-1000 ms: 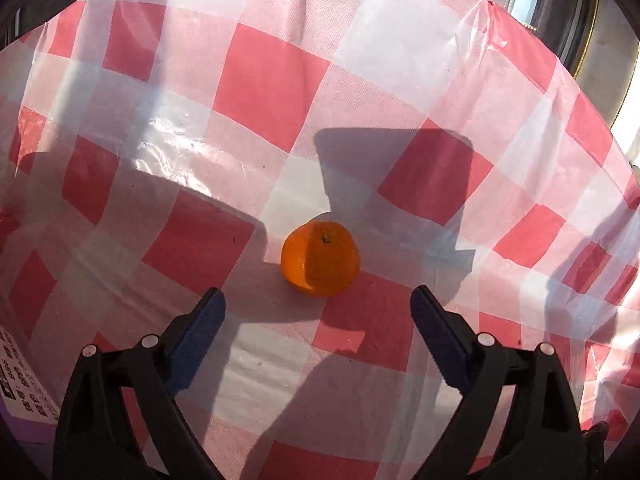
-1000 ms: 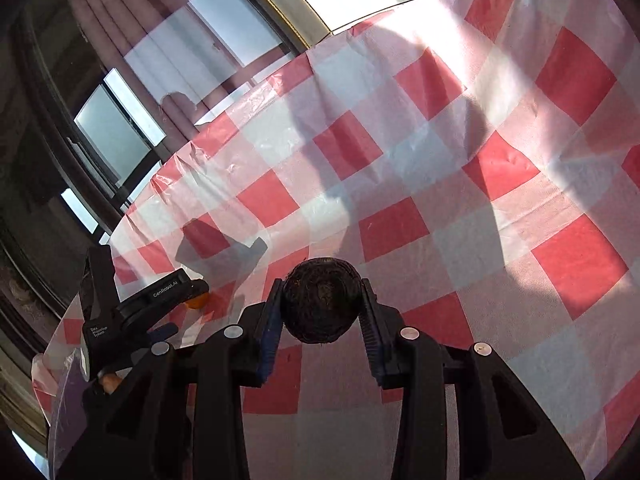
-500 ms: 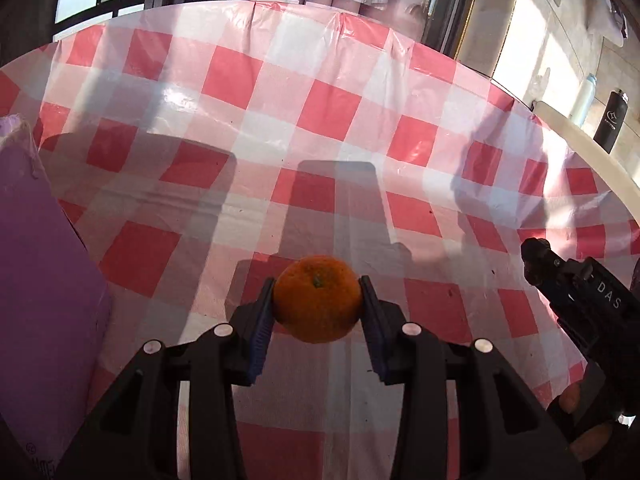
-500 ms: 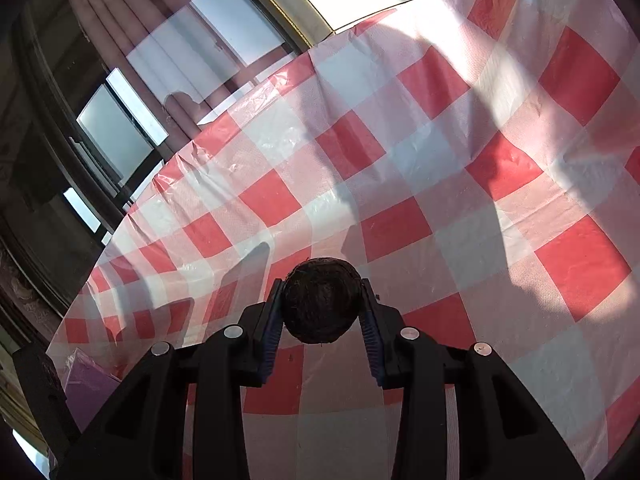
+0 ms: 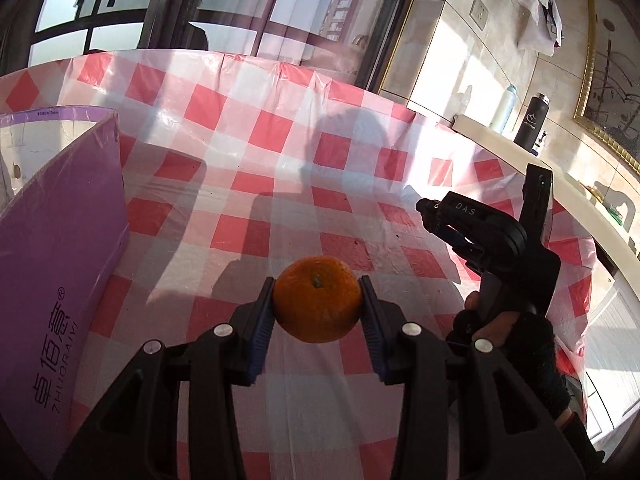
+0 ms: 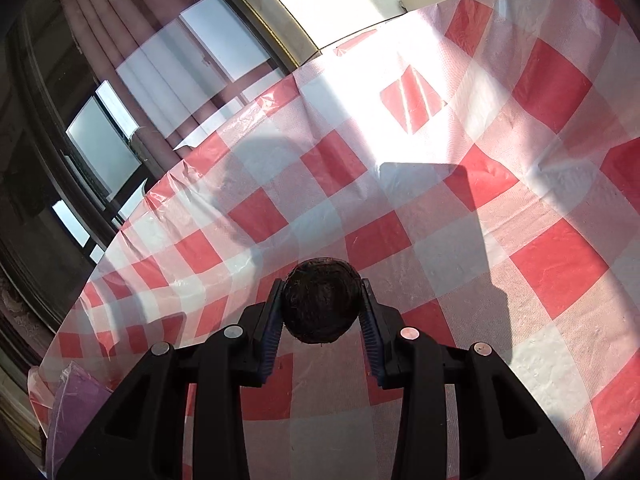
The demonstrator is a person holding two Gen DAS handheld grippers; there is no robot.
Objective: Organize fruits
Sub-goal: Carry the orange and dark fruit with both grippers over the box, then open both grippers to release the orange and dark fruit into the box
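My left gripper (image 5: 318,305) is shut on an orange mandarin (image 5: 316,298) and holds it above the red-and-white checked tablecloth (image 5: 248,160). My right gripper (image 6: 321,307) is shut on a dark, rough round fruit (image 6: 320,300), also held above the cloth (image 6: 460,208). The right gripper's body (image 5: 480,232) shows at the right of the left wrist view, held by a gloved hand. A purple cardboard box (image 5: 56,240) stands open at the left of the left wrist view; its corner shows in the right wrist view (image 6: 76,404).
The round table's far edge (image 5: 280,66) lies before dark windows. A ledge at the right carries a black bottle (image 5: 530,120) and a white bottle (image 5: 502,108).
My left gripper has closed on the mandarin and lifted it off the cloth, tilting up so the box and room show. My right gripper still holds the dark fruit and has shifted.
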